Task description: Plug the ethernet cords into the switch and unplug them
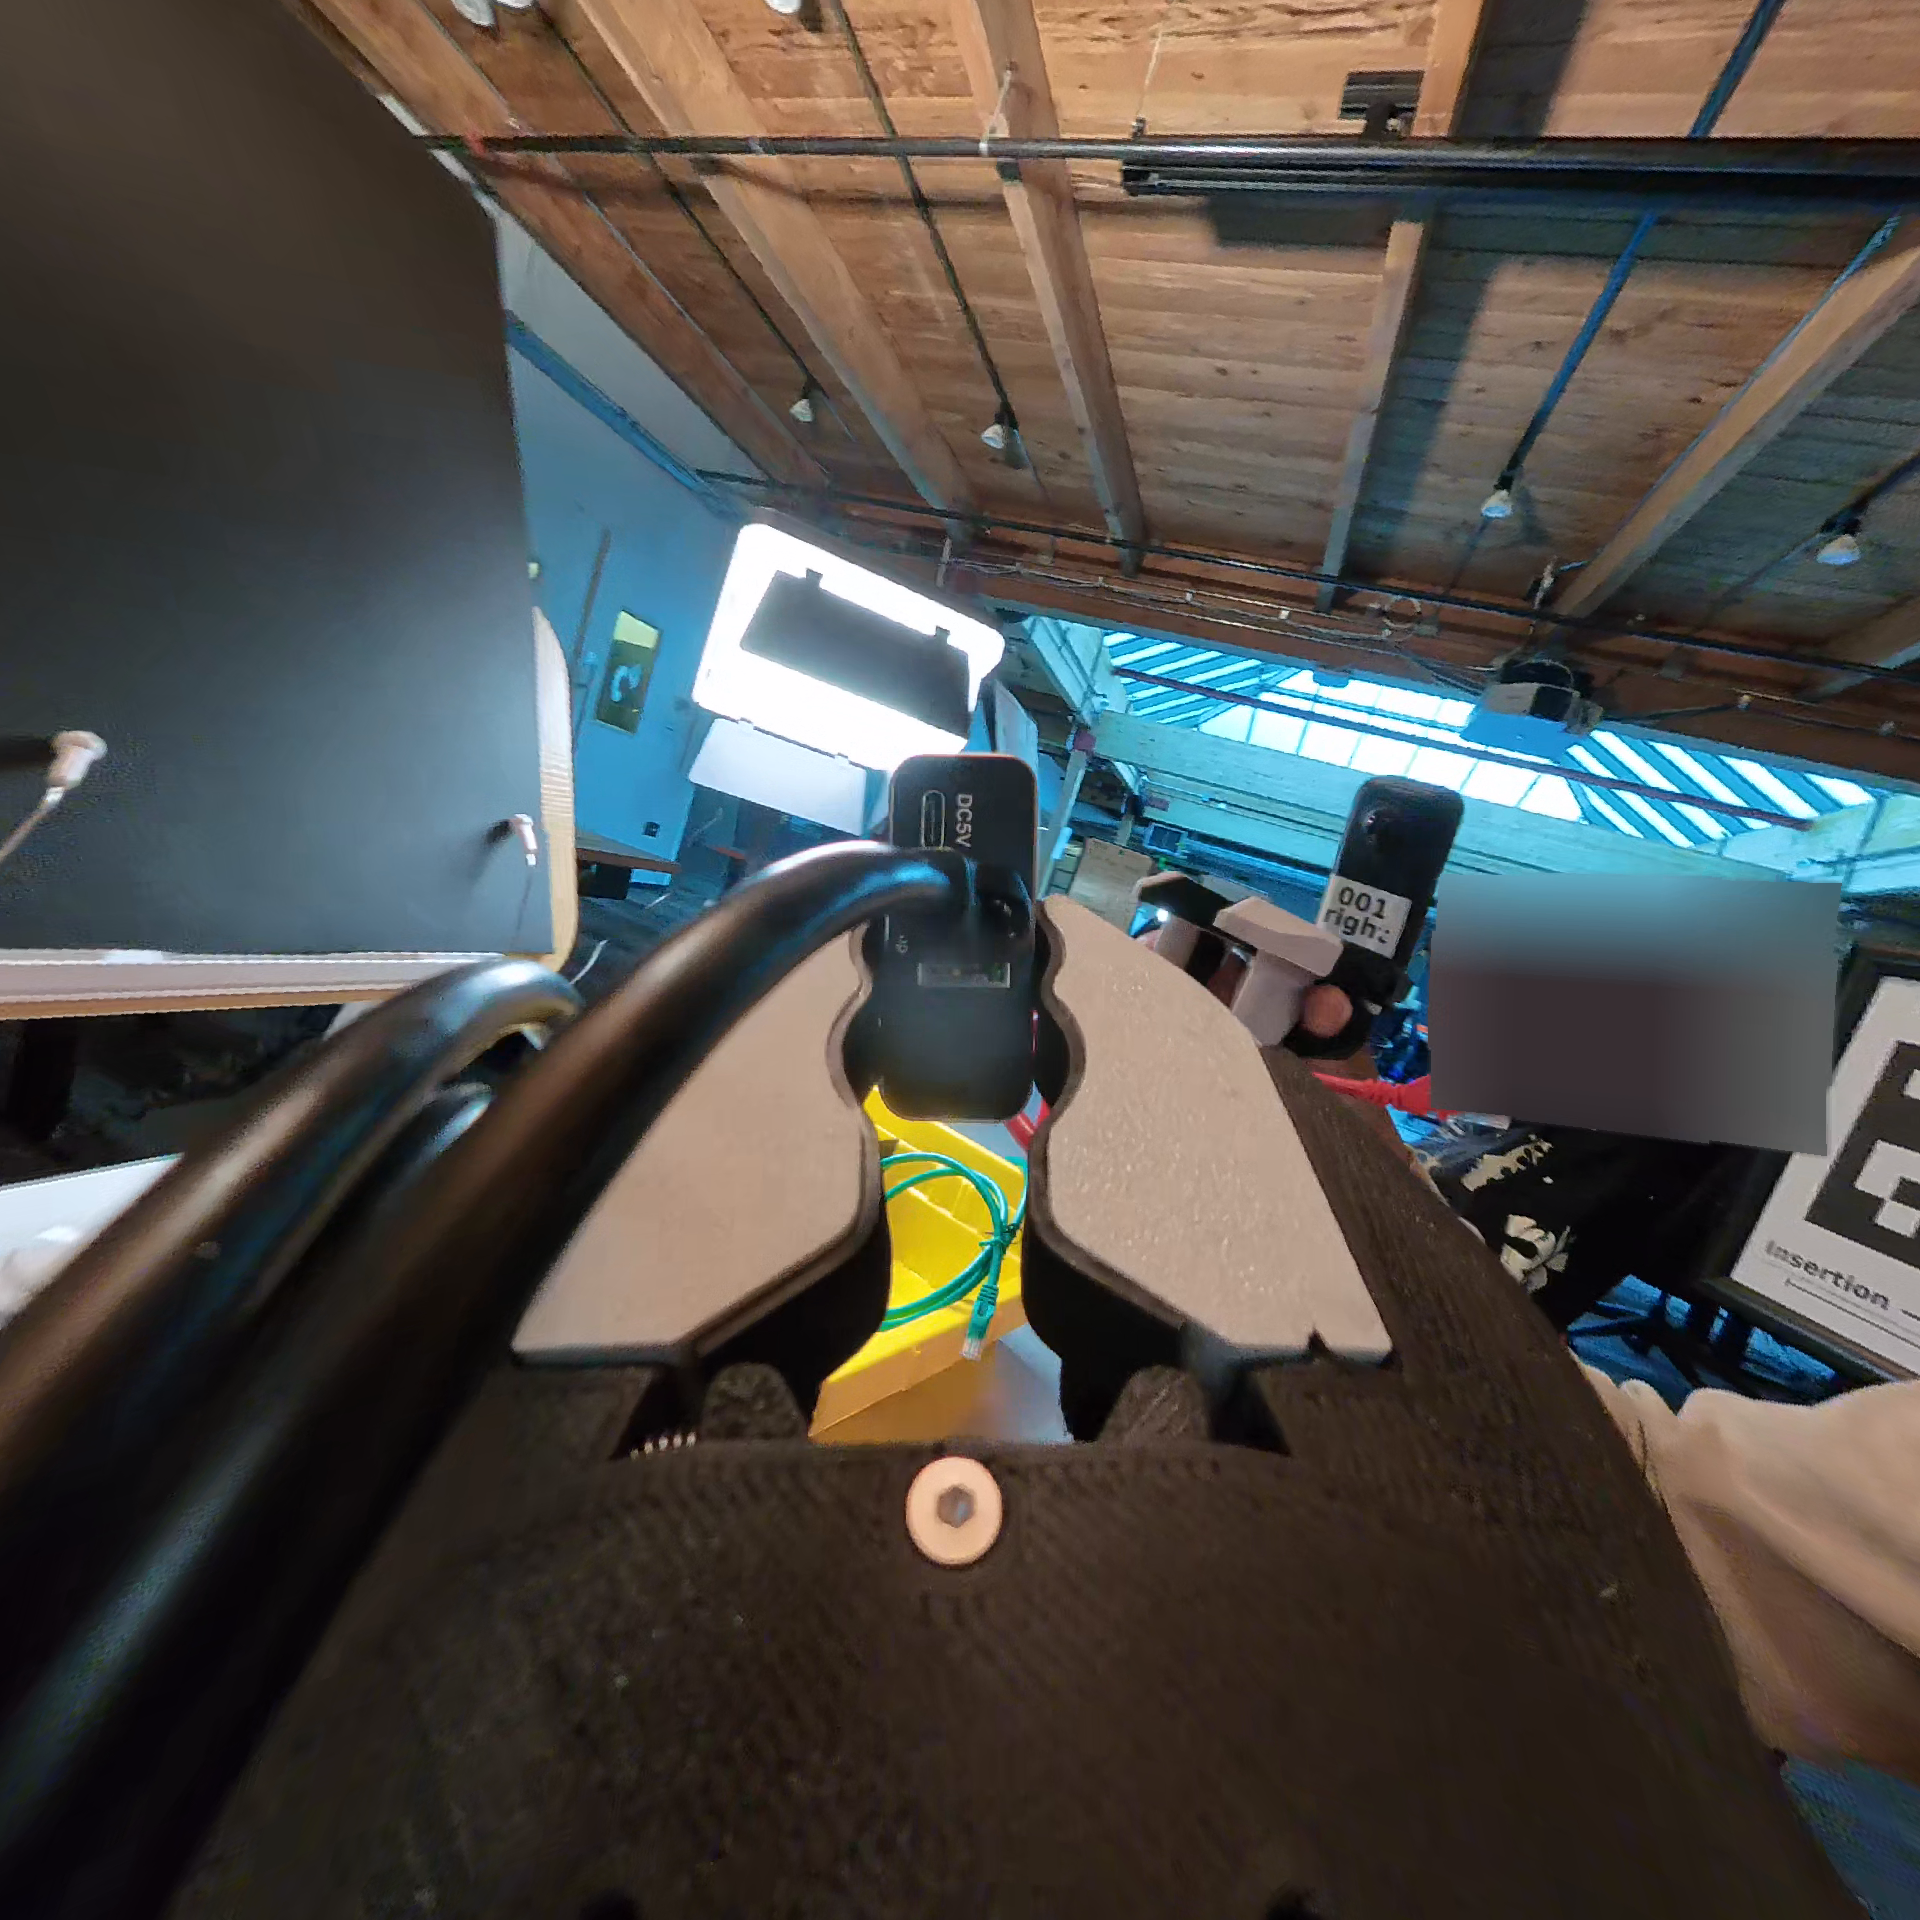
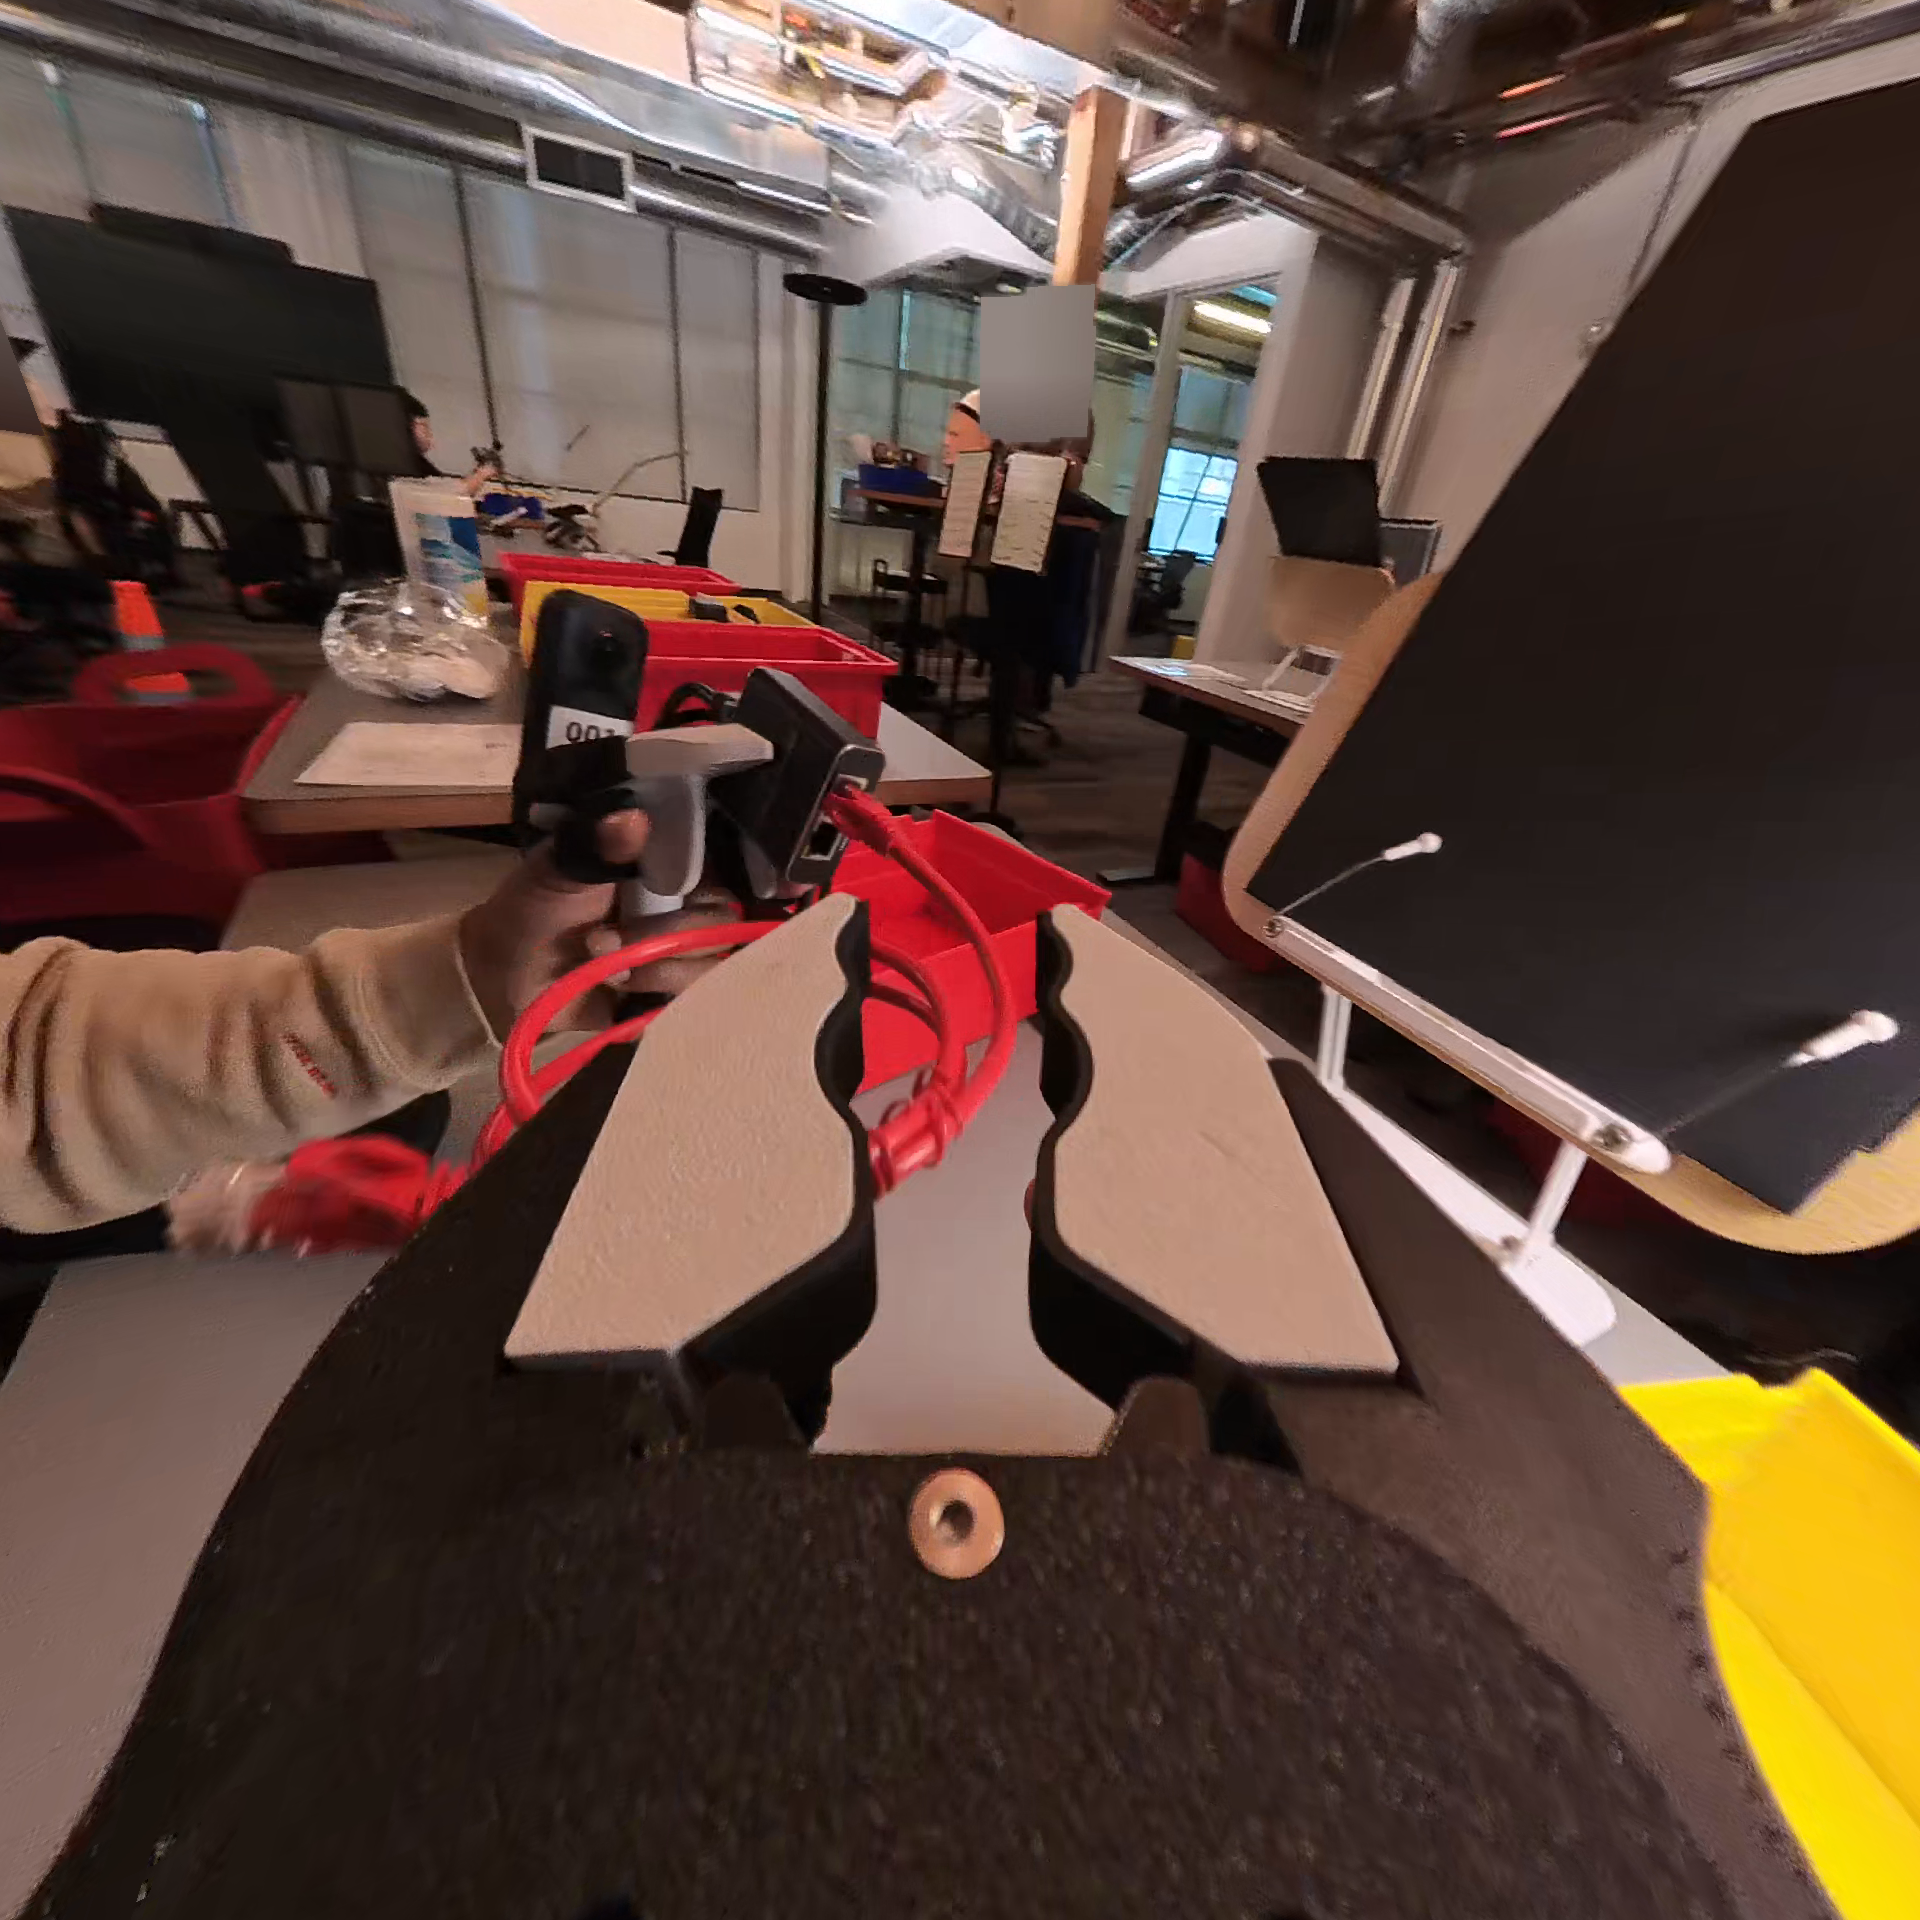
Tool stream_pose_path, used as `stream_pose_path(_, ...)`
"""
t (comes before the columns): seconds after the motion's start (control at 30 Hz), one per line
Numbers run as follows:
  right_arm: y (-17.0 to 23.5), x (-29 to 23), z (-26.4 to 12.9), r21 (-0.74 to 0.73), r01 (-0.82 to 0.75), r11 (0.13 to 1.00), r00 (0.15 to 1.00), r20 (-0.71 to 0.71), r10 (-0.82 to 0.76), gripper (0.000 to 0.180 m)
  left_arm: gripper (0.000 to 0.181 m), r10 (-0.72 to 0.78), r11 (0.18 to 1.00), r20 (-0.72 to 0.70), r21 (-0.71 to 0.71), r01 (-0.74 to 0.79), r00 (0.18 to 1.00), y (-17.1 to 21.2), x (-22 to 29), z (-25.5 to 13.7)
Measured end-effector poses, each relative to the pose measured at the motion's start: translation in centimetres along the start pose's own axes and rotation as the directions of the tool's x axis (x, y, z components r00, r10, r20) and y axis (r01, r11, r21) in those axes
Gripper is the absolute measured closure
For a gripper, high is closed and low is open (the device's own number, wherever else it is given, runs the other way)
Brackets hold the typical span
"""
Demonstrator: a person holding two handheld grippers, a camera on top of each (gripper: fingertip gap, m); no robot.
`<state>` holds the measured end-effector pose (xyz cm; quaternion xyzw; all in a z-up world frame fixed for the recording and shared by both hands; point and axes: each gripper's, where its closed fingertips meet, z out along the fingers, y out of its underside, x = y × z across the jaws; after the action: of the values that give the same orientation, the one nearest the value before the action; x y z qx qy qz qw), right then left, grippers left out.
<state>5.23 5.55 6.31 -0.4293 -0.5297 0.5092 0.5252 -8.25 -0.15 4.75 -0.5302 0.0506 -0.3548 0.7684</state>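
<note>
My left gripper [image 1: 956,935] is shut on a small black switch [image 1: 961,997] and holds it up in the air. A thick black cable [image 1: 623,1039] leaves the switch to the left. In the right wrist view the left gripper [image 2: 774,800] and the switch [image 2: 816,774] are ahead to the left. A red ethernet cord [image 2: 971,966] is plugged into the switch and loops down to a tied coil. My right gripper [image 2: 951,920] is open and empty, short of the red cord; it also shows in the left wrist view [image 1: 1216,956]. A green ethernet cord [image 1: 966,1247] lies in a yellow bin [image 1: 914,1351].
A black board on a white stand [image 2: 1662,727] leans at the right of the grey table [image 2: 956,1382]. A red bin [image 2: 977,935] sits behind the cord. A yellow bin [image 2: 1818,1610] is at the near right. A sign with a code pattern [image 1: 1870,1195] stands at the right. Tip to tip, the grippers are about 15 cm apart.
</note>
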Motion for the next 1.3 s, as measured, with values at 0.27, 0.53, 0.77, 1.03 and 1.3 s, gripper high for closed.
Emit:
stream_pose_path(0.27, 3.0, -2.7, 1.2, -0.077, -0.086, 0.993, 0.964, 0.244, 0.102, 0.14, 0.158, -0.039, 0.999, -0.295, -0.044, 0.027, 0.955, 2.2, 5.3, 0.9)
stream_pose_path(0.53, 3.8, -5.9, 2.0, -0.069, -0.08, 0.994, 0.916, 0.388, 0.101, 0.161, 0.155, -0.09, 0.996, -0.368, -0.056, 0.074, 0.926, 4.3, 6.9, 1.3)
stream_pose_path(0.77, 4.5, -7.3, 0.8, -0.165, -0.047, 0.985, 0.872, 0.474, 0.121, 0.153, 0.155, -0.018, 0.998, -0.393, -0.064, -0.008, 0.919, 4.8, 8.3, 1.5)
stream_pose_path(1.03, 4.9, -8.2, 0.6, -0.184, 0.013, 0.983, 0.86, 0.503, 0.083, 0.157, 0.154, 0.004, 0.997, -0.395, -0.064, -0.032, 0.919, 5.3, 8.9, 1.6)
stream_pose_path(1.3, 5.6, -8.7, 0.2, -0.229, -0.012, 0.973, 0.821, 0.553, 0.14, 0.17, 0.151, -0.095, 0.99, -0.36, -0.133, 0.05, 0.928, 6.3, 8.0, 2.1)
